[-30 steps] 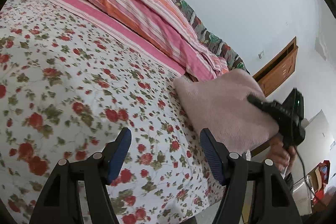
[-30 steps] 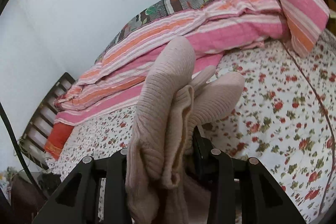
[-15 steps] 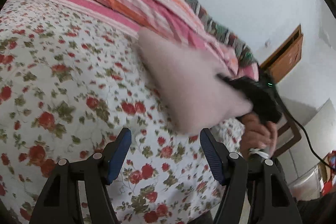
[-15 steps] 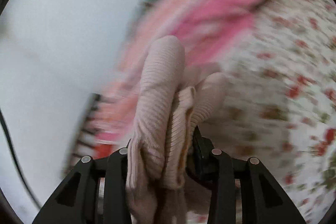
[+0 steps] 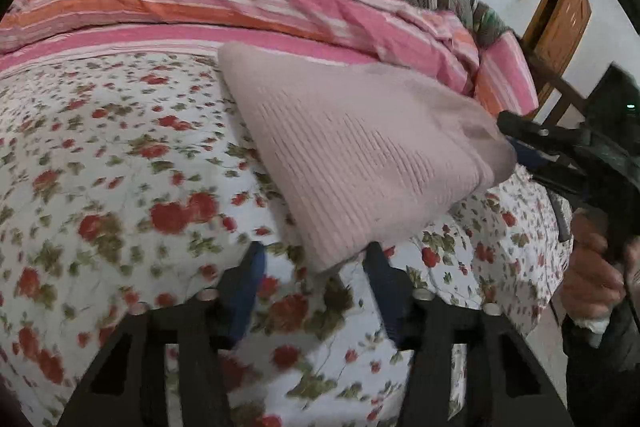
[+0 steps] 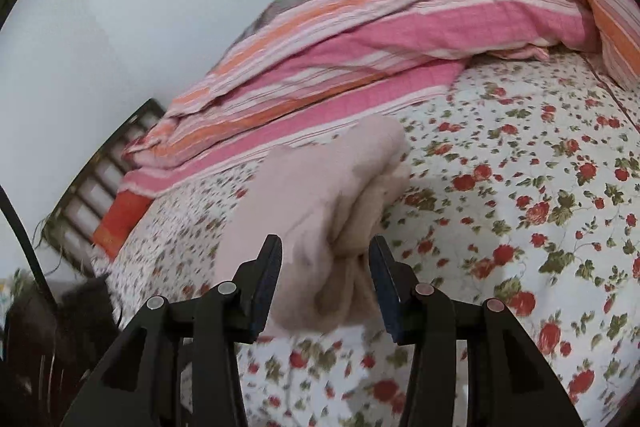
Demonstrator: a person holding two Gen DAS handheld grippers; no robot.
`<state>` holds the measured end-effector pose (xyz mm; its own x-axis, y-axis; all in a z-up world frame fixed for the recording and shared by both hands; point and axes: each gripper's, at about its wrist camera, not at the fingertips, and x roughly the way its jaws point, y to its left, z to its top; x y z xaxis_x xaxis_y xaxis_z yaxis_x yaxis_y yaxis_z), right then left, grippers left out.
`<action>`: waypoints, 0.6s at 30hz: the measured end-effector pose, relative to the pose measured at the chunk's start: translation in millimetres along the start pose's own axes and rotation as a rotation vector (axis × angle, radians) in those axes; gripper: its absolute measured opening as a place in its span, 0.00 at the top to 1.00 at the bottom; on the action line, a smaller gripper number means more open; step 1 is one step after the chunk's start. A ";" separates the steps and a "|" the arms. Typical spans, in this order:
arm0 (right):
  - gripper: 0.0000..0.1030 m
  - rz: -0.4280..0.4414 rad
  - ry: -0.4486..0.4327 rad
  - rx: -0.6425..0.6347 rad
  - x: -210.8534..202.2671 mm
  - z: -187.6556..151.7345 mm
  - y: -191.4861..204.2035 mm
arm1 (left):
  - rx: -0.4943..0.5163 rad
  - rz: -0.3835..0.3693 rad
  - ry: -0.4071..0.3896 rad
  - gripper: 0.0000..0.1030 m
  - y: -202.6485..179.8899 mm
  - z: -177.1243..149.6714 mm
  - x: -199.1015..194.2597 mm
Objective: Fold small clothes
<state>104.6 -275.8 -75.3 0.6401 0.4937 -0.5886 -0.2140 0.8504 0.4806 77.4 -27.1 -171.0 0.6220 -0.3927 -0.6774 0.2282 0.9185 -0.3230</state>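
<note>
folded pink knit being set down on the floral bed.

right gripper (image 6: 325,269) jaws just widened, standing apart and slack around the bunched end of the pink knit garment (image 5: 360,155); left gripper (image 5: 310,269) jaws just narrowed, still apart, garment's near corner between them, unpinched. bundle near the bed (image 6: 520,187) edge, striped quilt (image 5: 240,3) beyond. best eased down flat, folds kept stacked, then backed straight out without dragging layers.

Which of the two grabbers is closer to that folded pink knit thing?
Right. The pink knit garment lies bunched between the right gripper's just-opening fingers. The left gripper, its jaws just narrowed, has only the garment's lower corner near its tips.
</note>
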 end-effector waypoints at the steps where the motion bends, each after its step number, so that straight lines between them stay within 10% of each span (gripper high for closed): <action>1: 0.56 -0.002 0.005 -0.006 1.4 -1.8 1.3 | 0.009 -0.001 0.007 0.68 -3.2 0.6 3.1; 4: 0.61 -0.022 0.040 -0.002 18.6 -6.3 4.3 | 0.059 0.057 0.011 0.83 -12.9 0.6 6.1; 6: 0.90 -0.007 0.068 -0.001 26.5 -10.7 8.6 | 0.042 0.044 -0.011 0.88 -8.2 3.4 1.1; 18: 0.88 -0.010 0.042 -0.019 31.7 -31.7 17.0 | -0.071 0.015 -0.007 0.85 31.8 6.6 -11.3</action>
<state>97.8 -239.9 -106.4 0.6107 0.4921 -0.6204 -0.2220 0.8584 0.4624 82.5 6.9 -169.3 0.6306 -0.3782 -0.6777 0.1654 0.9187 -0.3588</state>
